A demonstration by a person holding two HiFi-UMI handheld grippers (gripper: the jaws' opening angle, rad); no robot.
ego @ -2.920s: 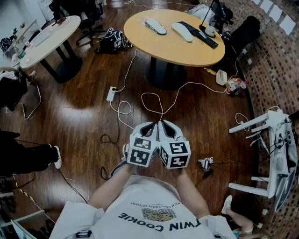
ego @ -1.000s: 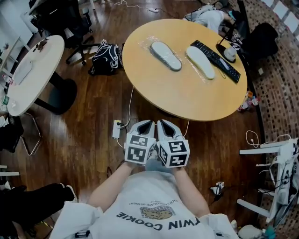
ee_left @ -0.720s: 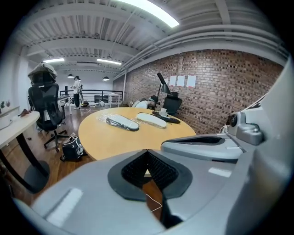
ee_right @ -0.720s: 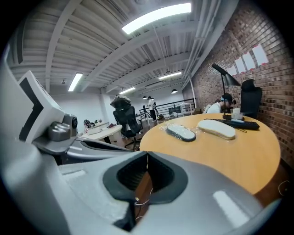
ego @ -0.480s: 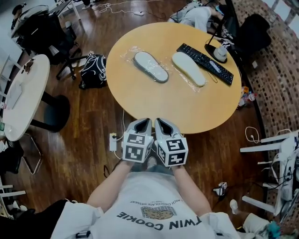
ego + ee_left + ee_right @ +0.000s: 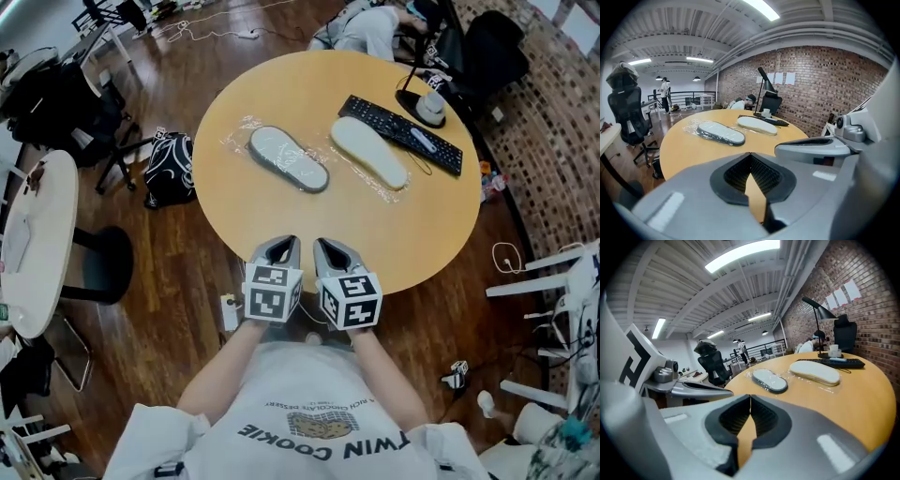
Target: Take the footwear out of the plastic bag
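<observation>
- Only the head view is showing the left claw (image 6: 285, 243) and the right claw (image 6: 324, 245) side by side at the near edge of the round table (image 6: 234, 211). It is also showing a black backpack (image 6: 171, 169) sitting on the floor, off to the left of the left claw.
- The two gripper views are showing what the head view is missing: the brick wall (image 6: 820, 89) beyond the table and the ceiling lights (image 6: 740, 256) overhead.
- Both claws are keeping their jaws pressed together, with nothing between them.
- The slippers are lying on the tabletop well ahead of the claws, each wrapped in one of the clear plastic bags (image 6: 239, 129). The grey-edged slipper (image 6: 289, 158) is sitting ahead of the left claw, and the white slipper (image 6: 368, 152) is ahead and to the right of the right claw.
- Counting: two claws, two slippers and two bags. One keyboard (image 6: 400, 133) and one desk lamp (image 6: 431, 105) are standing beyond the white slipper.
</observation>
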